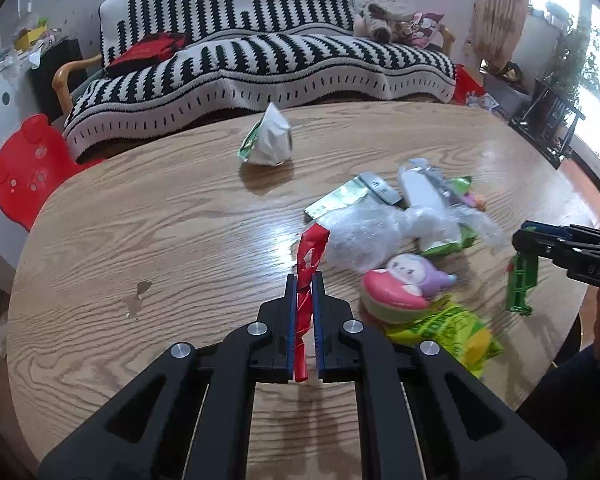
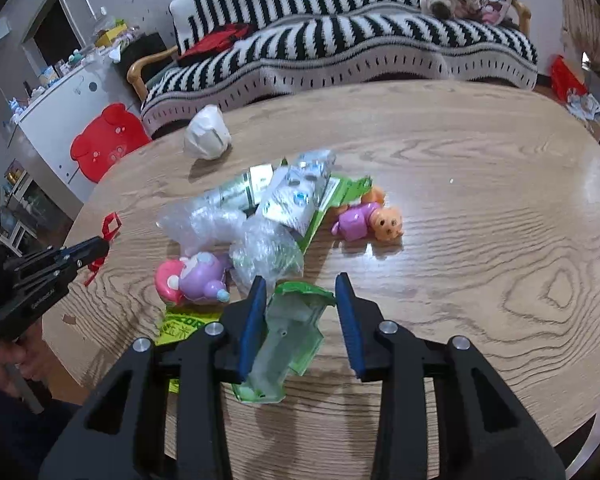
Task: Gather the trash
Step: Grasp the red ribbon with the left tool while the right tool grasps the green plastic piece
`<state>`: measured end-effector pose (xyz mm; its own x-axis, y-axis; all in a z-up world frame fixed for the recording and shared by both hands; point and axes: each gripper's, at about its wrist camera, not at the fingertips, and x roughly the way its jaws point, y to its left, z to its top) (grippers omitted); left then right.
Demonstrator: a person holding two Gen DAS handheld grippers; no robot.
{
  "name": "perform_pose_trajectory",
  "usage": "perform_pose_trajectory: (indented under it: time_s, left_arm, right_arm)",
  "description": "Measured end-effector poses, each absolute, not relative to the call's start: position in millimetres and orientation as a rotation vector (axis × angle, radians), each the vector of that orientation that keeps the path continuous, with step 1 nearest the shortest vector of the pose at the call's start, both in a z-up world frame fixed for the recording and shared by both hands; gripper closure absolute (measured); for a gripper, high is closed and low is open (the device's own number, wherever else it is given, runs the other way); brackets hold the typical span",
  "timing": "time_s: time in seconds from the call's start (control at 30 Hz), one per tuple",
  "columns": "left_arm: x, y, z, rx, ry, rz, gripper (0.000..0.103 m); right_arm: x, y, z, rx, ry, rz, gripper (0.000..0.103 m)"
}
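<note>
Wood-grain oval table (image 1: pixel 148 216) lies beneath both grippers: left gripper (image 1: pixel 305 280) is clamped on a twisted red foil strip (image 1: pixel 306 276), while right gripper (image 2: pixel 302 292) loosely brackets a green-edged clear plastic wrapper (image 2: pixel 288 340), which probably needs a firmer squeeze before being carried away.

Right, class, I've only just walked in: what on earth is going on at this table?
A person is clearing rubbish off a wooden table with a handheld gripper in each hand. The left gripper is shut on a twisted red wrapper. A green and clear plastic package sits between the right gripper fingers, seemingly off the table. Bubble wrap, toys and other wrappers are still piled on the table.
</note>
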<state>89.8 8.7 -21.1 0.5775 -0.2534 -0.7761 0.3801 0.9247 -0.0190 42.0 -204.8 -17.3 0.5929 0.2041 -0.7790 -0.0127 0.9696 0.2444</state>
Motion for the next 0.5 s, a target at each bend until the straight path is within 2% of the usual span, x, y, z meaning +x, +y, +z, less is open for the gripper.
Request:
perform_pose_trajectory:
  time_s: [0.33,0.5]
  left_arm:
    - [70,-25,-5,0.155,0.864,-0.462,0.097]
    - [46,-78,7,0.191,0.847,-0.587,0.097]
  right_arm:
    - [29,-217,10,0.21,0.866,0.089,0.067]
    - [2,-259,36,0.239,0.814,0.006,0.067]
